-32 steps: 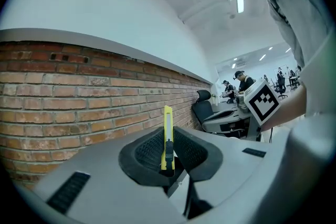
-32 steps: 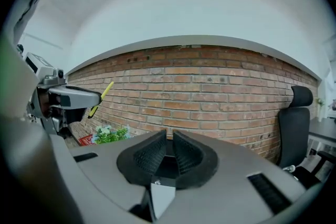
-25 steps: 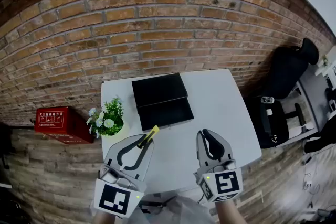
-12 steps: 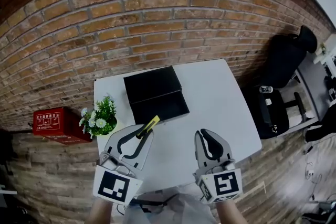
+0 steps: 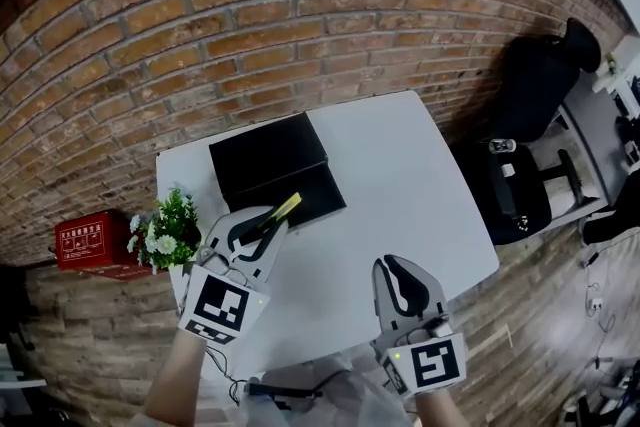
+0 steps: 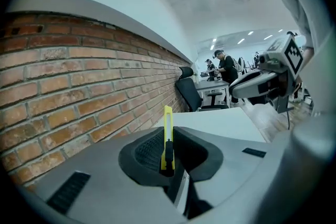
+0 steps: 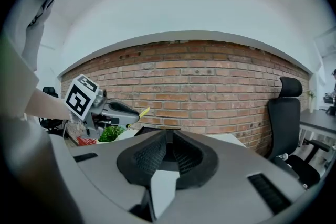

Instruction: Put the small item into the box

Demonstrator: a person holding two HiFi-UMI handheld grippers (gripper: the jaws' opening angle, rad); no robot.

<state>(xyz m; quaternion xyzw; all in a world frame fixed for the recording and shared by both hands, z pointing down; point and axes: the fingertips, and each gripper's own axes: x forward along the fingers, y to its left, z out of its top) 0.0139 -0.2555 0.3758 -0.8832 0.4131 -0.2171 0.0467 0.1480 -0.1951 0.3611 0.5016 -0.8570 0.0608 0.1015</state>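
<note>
Your left tool (image 5: 268, 223) is clenched on the small item, a thin yellow cutter (image 5: 284, 209). In the left gripper view the cutter (image 6: 167, 136) stands upright between the two dark pads, and its upper end sticks out above them. In the head view this tool is above the left part of the white counter (image 5: 400, 170), and the free end of the cutter lies just over the near edge of the black box (image 5: 272, 160). The box rests on the far left part of the counter, close to the brick wall (image 5: 300, 25), and shows as two flat black parts, one behind the other.

Your right tool (image 5: 395, 267) is near the front edge of the counter, well apart from the box. Its jaws are closed together and nothing is between them.

A potted plant (image 5: 165, 233) with small white flowers stands at the left edge of the counter, just beside your left tool. A black office chair (image 5: 540, 85) is to the right of the counter.
</note>
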